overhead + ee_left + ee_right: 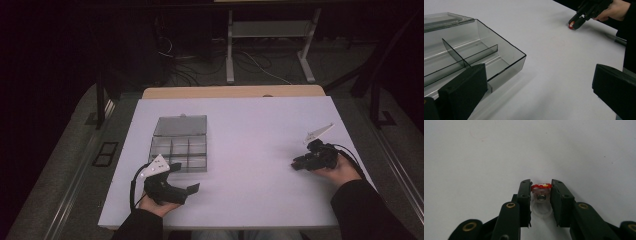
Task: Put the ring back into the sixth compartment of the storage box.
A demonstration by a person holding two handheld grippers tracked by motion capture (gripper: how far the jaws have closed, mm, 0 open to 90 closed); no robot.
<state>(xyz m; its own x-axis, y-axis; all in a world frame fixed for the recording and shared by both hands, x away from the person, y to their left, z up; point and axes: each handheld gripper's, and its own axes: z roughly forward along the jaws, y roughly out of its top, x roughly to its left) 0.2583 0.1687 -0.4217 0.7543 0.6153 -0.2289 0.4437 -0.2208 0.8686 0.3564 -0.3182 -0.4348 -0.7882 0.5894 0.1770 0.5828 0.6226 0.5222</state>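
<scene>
Small red-and-white trinket, metal eyelet at its middle: probably light and hard, perhaps slick, best pinched across its flat sides. Sits squarely between the jaws of the right gripper, clamped on both sides, low over the white desk at its right part. Left gripper near the front edge, jaws spread wide, holding nothing. Just beside it, smoky clear compartment box, lid back, visible compartments bare.
</scene>
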